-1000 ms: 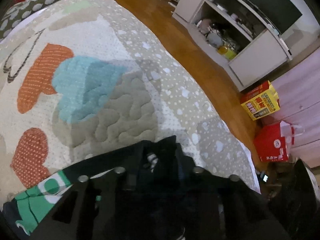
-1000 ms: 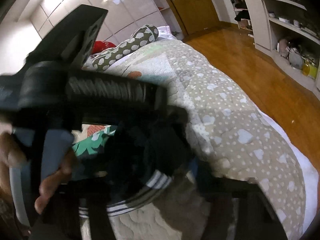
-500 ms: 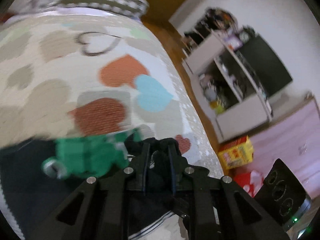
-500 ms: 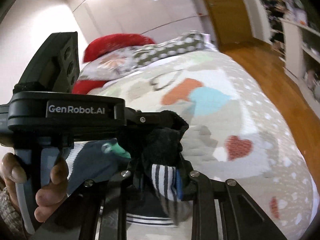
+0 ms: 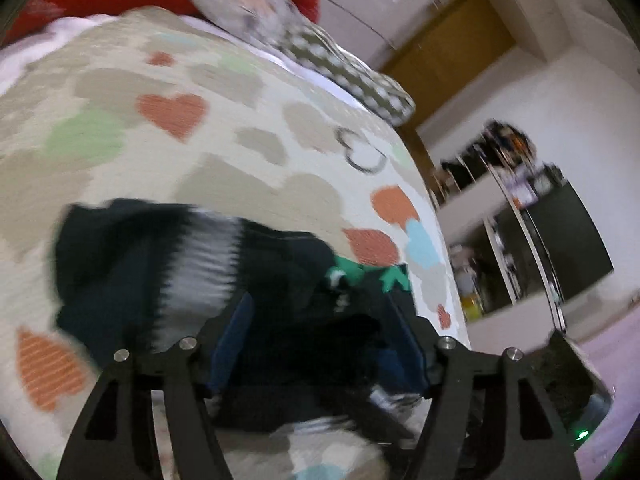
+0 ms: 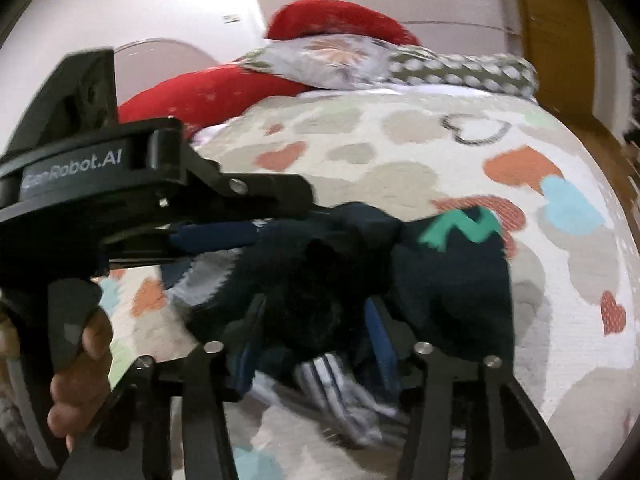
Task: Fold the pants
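Note:
Dark navy pants (image 5: pixel 120 264) with white side stripes and a green print lie bunched on the heart-patterned quilt (image 5: pixel 200 152). My left gripper (image 5: pixel 320 332) has its jaws spread, with dark cloth lying between the blue pads. My right gripper (image 6: pixel 316 332) also has its jaws apart, with a bunch of the pants (image 6: pixel 452 280) between the pads. In the right wrist view the left gripper (image 6: pixel 248 216) lies sideways at the left, a hand on its handle. Whether either pad pair still pinches the cloth is blurred.
Red and dotted pillows (image 6: pixel 340 48) lie at the head of the bed. A white shelf unit with a dark screen (image 5: pixel 560 240) stands past the bed's right edge. A wooden door (image 5: pixel 448 56) is behind.
Both grippers swung with the pants toward the head of the bed. Their jaws, nearly closed on the cloth half a second ago, now stand wider apart. The pants lie more doubled over.

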Available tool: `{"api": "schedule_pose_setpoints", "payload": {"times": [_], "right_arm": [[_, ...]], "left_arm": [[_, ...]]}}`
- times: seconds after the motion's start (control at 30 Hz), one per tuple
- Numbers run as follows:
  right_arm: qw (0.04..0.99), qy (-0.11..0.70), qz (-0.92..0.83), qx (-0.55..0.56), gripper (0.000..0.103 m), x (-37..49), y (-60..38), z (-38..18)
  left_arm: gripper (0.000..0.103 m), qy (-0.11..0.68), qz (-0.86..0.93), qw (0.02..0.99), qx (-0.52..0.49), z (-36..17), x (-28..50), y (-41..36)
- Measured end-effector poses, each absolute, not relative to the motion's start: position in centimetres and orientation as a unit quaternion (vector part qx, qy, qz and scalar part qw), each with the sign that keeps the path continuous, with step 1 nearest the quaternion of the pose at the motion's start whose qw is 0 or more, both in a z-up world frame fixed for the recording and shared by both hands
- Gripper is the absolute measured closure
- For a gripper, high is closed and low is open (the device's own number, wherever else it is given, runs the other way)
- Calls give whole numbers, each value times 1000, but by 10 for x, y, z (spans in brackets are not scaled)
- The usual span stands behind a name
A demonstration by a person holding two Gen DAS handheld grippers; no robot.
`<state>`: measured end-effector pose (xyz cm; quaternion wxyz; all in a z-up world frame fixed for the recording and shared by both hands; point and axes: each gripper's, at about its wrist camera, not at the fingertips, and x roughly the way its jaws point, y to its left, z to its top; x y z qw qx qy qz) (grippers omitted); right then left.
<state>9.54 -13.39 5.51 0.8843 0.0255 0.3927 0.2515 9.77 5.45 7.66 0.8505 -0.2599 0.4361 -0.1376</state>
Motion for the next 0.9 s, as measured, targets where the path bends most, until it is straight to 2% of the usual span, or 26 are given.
{"api": "schedule_pose_setpoints", "payload": {"times": [0.2, 0.23, 0.27, 0.3, 0.33, 0.43, 0.7, 0.9], "right_arm": [[900, 360, 246, 0, 43, 68, -149, 91], [908, 356, 223, -4, 47, 68, -151, 94], [913, 356, 198, -7, 63, 71, -154, 96], [916, 363, 169, -9, 71, 78, -156, 96], [916, 368, 157, -7, 77, 84, -157, 94], [914, 389, 116, 10, 83, 114, -159, 84], [853, 496, 162, 24, 80, 154, -110, 25], [864, 475, 163, 34, 80, 150, -114, 40]], "left_arm": [[36, 413, -77, 861, -285, 76, 57, 93], [36, 414, -67, 862, -285, 75, 52, 97], [36, 414, -61, 863, -284, 73, 49, 98], [36, 412, -56, 865, -281, 72, 43, 100], [36, 411, -52, 867, -277, 71, 39, 101], [36, 411, -43, 869, -271, 67, 25, 108], [36, 405, -20, 864, -297, 59, 9, 139], [35, 382, 19, 871, -307, 61, -2, 165]]}}
